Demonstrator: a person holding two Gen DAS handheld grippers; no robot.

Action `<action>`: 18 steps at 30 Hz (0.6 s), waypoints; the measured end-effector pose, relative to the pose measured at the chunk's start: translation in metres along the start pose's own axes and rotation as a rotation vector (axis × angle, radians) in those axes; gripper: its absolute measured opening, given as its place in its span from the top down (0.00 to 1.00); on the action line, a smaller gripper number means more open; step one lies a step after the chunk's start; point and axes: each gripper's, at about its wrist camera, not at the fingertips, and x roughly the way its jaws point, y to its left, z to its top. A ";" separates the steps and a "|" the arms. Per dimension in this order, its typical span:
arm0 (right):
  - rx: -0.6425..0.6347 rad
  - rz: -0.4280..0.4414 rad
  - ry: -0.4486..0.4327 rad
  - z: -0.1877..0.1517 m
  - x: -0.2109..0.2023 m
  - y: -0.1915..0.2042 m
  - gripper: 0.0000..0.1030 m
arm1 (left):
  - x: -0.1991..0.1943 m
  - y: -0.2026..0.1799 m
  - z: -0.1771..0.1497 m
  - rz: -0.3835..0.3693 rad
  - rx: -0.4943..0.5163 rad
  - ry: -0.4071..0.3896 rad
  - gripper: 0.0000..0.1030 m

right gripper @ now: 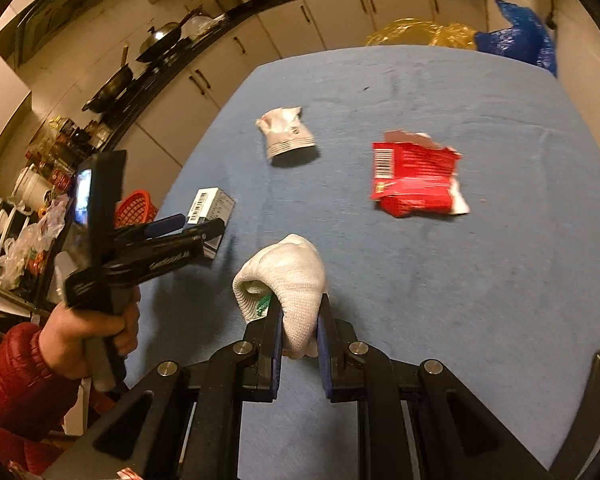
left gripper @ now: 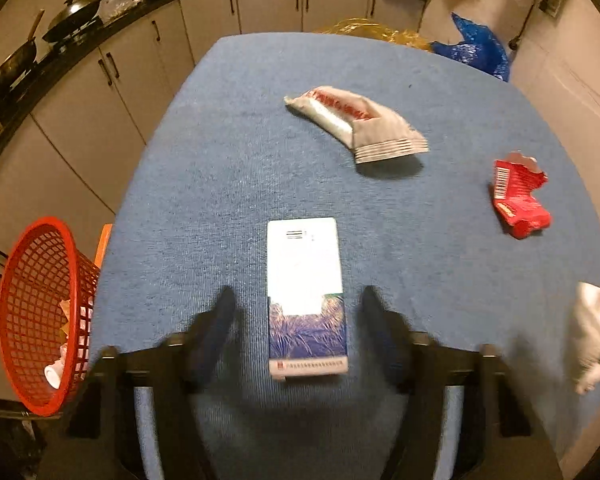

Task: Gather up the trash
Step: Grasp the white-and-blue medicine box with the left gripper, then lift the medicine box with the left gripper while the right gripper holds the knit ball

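Straddling the white-and-blue box [left gripper: 306, 296] near the desk's [left gripper: 220, 160] left edge, left tongs [left gripper: 298, 300] are open, not touching. Right tongs [right gripper: 300, 320] grip a white glove [right gripper: 288, 276]. Red basket [left gripper: 40, 316] sits left.

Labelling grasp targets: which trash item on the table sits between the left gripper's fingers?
The white-and-blue box; the silver wrapper and red packet lie farther off.
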 end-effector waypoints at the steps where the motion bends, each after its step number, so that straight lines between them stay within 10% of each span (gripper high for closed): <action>1: 0.009 -0.005 -0.004 -0.001 -0.003 -0.002 0.85 | 0.003 0.000 0.001 -0.009 -0.003 0.009 0.68; 18: -0.013 -0.022 -0.034 -0.001 0.006 0.039 0.85 | -0.088 0.014 -0.046 -0.054 0.012 -0.185 0.68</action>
